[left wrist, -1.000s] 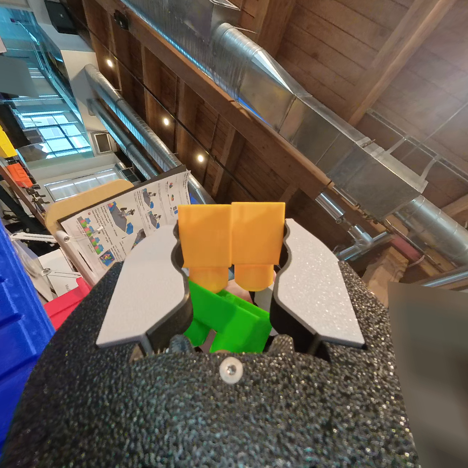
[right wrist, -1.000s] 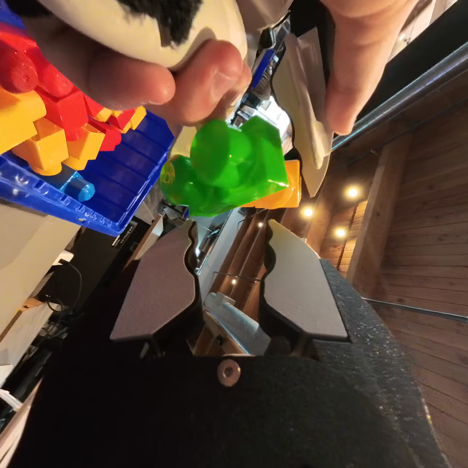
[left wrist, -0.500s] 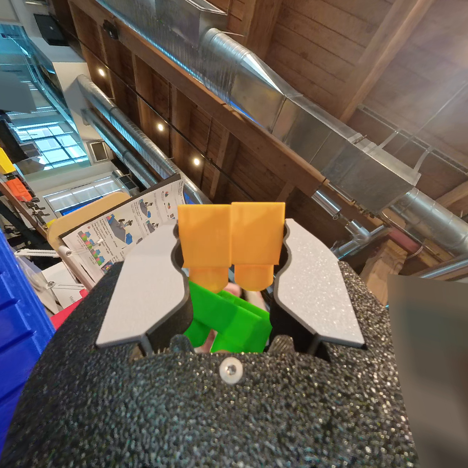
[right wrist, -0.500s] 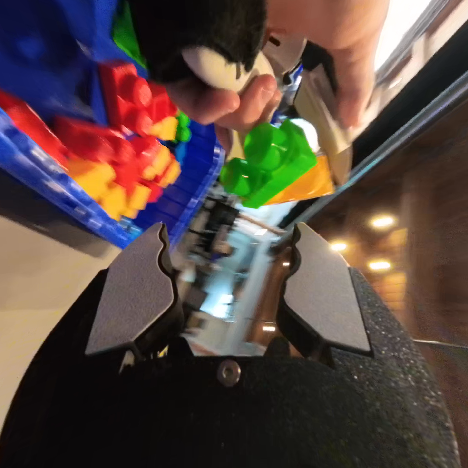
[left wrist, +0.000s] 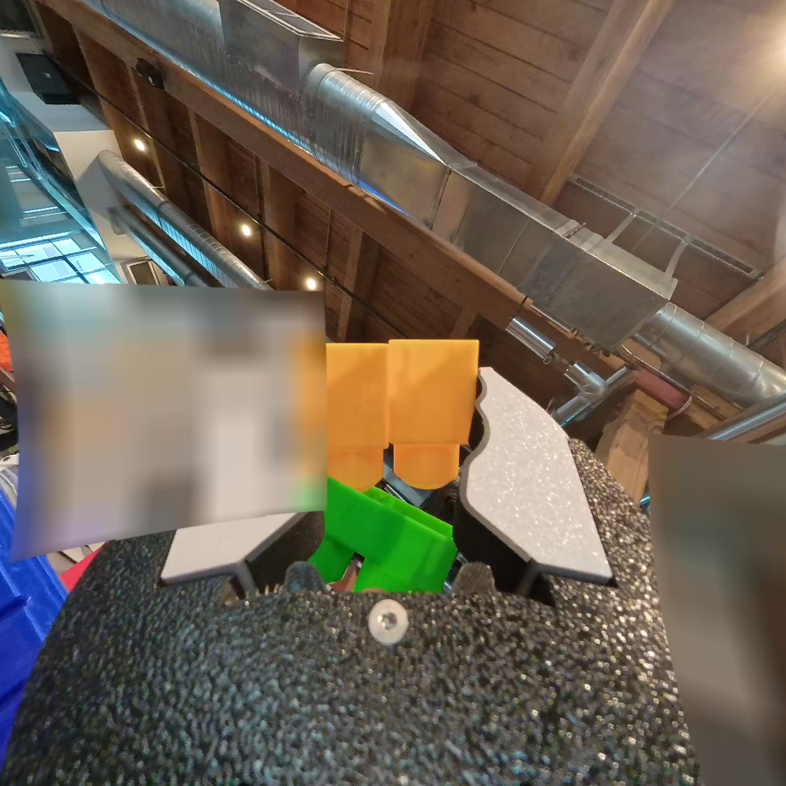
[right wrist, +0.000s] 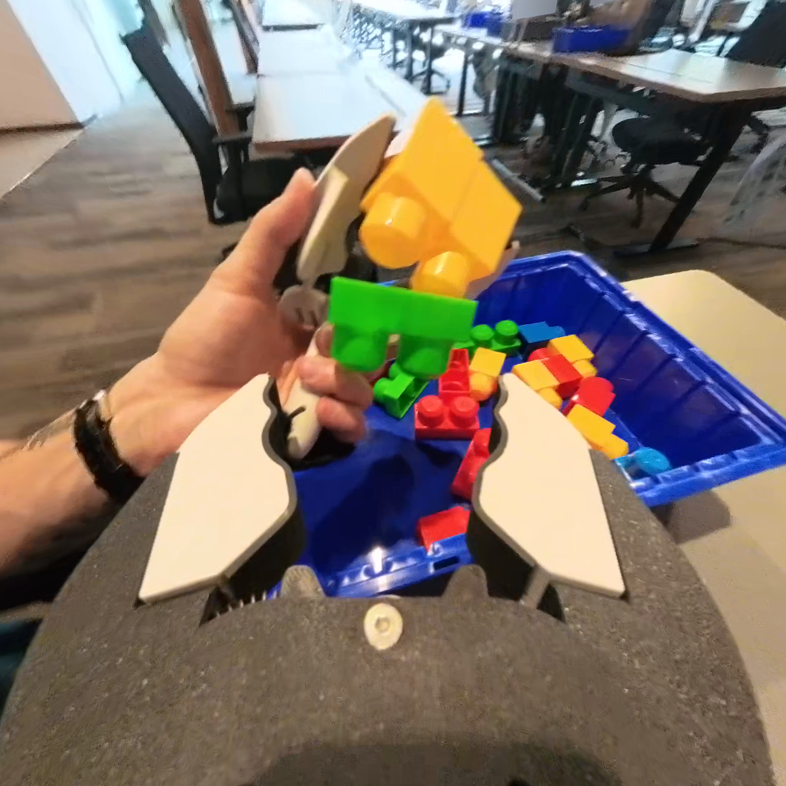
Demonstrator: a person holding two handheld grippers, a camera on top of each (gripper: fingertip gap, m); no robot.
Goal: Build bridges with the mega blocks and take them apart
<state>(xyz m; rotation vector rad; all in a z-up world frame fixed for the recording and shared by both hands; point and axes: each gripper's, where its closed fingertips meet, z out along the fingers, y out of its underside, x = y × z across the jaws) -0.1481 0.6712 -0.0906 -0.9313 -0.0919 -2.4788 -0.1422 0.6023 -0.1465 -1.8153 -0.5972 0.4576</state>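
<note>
My left gripper (left wrist: pixel 395 374) points up at the ceiling and is shut on an orange block (left wrist: pixel 400 395), studs toward the camera. A green block (left wrist: pixel 383 540) hangs from the orange block's left stud, down between the finger bases. A blur patch hides the left finger. In the right wrist view a hand (right wrist: pixel 212 340) holds that gripper above the blue bin (right wrist: pixel 663 353), with the orange block (right wrist: pixel 442 200) over the green block (right wrist: pixel 400 314). My right gripper (right wrist: pixel 385 383) is open and empty, just below the green block and not touching it.
The bin holds several loose red, yellow, green and blue blocks (right wrist: pixel 446 412) and stands on a beige table (right wrist: pixel 731 595). Desks and black office chairs (right wrist: pixel 204 140) stand behind on a wooden floor. Metal ducts (left wrist: pixel 425 170) run under the wooden ceiling. The grippers' ends are close to 9 centimetres from one another.
My right gripper has swung from pointing up at the ceiling to looking down over the bin, and its jaws have opened wider. My left gripper still holds the orange and green blocks, tilted slightly.
</note>
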